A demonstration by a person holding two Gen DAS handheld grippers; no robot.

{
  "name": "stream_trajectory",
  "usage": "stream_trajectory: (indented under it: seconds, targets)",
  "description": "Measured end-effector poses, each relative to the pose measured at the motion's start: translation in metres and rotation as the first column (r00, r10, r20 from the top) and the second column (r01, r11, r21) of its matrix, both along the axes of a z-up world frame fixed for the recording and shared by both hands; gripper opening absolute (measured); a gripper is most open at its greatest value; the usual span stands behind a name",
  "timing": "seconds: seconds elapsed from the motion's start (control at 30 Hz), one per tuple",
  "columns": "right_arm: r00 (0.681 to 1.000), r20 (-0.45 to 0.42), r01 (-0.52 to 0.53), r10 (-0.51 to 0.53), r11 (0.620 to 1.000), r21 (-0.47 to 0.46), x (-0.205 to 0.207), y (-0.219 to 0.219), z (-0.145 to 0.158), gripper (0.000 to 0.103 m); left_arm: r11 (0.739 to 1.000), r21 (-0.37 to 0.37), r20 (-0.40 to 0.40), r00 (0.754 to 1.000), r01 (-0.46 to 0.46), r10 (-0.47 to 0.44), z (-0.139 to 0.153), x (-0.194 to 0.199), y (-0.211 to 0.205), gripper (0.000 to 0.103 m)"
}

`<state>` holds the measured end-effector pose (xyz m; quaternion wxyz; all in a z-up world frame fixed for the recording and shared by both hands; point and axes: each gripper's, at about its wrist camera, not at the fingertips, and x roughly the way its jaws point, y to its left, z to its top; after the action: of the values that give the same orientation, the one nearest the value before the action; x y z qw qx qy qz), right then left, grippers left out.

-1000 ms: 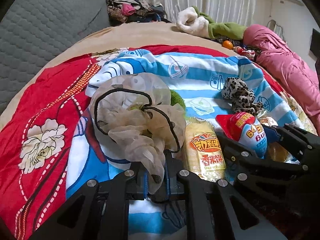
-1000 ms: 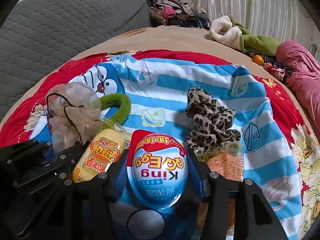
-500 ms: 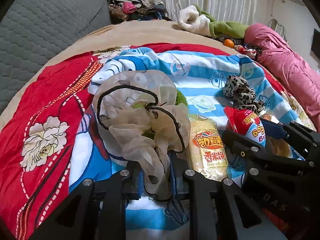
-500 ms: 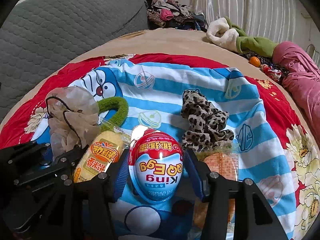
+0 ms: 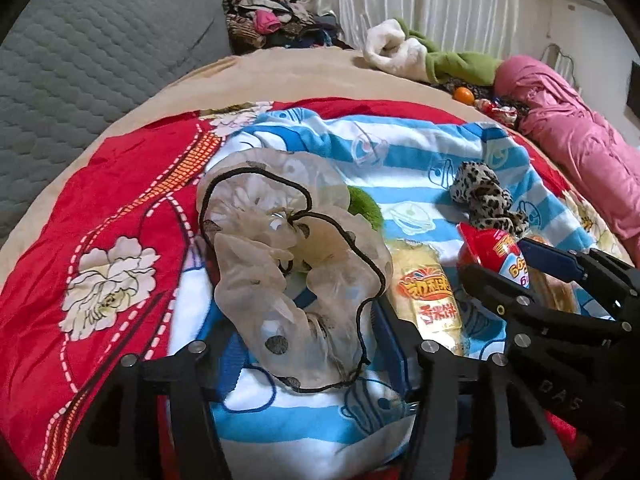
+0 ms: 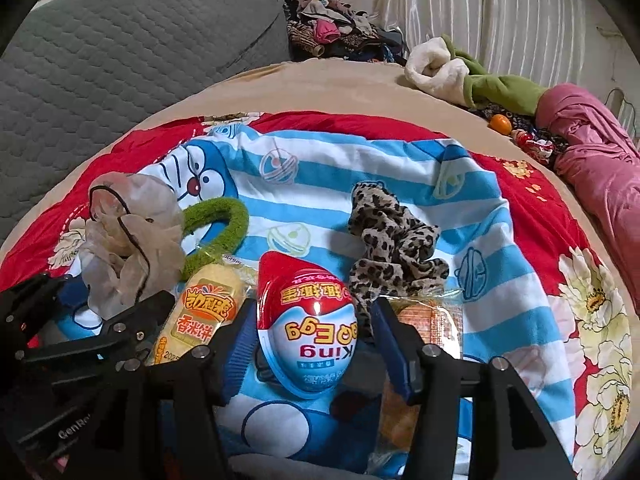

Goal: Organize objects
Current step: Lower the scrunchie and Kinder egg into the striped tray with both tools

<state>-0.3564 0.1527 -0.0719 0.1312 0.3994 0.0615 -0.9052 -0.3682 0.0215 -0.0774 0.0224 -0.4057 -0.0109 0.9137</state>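
A sheer beige scrunchie (image 5: 288, 264) lies on the blue-striped cartoon blanket (image 6: 360, 168) between the jaws of my left gripper (image 5: 308, 344). Those jaws are opening and their pads stand off the fabric. The red, white and blue toy egg (image 6: 308, 320) rests on the blanket between the jaws of my right gripper (image 6: 316, 340), which are opening, with a gap at the right pad. Between the two grippers lies a yellow snack pack (image 5: 428, 288). A green scrunchie (image 6: 224, 224) sits behind the beige one, partly hidden. A leopard scrunchie (image 6: 392, 248) lies above an orange snack pack (image 6: 432, 320).
A red flowered bedspread (image 5: 120, 240) lies under the blanket. A grey quilted cushion (image 6: 120, 48) stands at the back left and a pile of clothes (image 6: 336, 36) behind it. White and green garments (image 6: 460, 72), an orange fruit (image 6: 500, 122) and pink bedding (image 6: 592, 148) lie at the right.
My left jaws have spread and let go of the beige scrunchie, which now lies spread on the blanket. My right jaws have widened slightly around the egg.
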Motion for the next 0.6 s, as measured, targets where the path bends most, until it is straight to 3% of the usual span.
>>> stream_trajectory:
  seconds: [0.3, 0.6]
  targets:
    - [1.000, -0.008, -0.002, 0.002, 1.000, 0.014, 0.005, -0.001, 0.005, 0.065, 1.000, -0.010, 0.016, 1.000, 0.009, -0.009, 0.002, 0.004, -0.002, 0.063]
    - [1.000, -0.013, 0.020, -0.019, 1.000, 0.011, 0.009, 0.008, 0.011, 0.066, 0.999, -0.021, 0.035, 0.999, 0.028, -0.027, 0.005, 0.009, 0.000, 0.078]
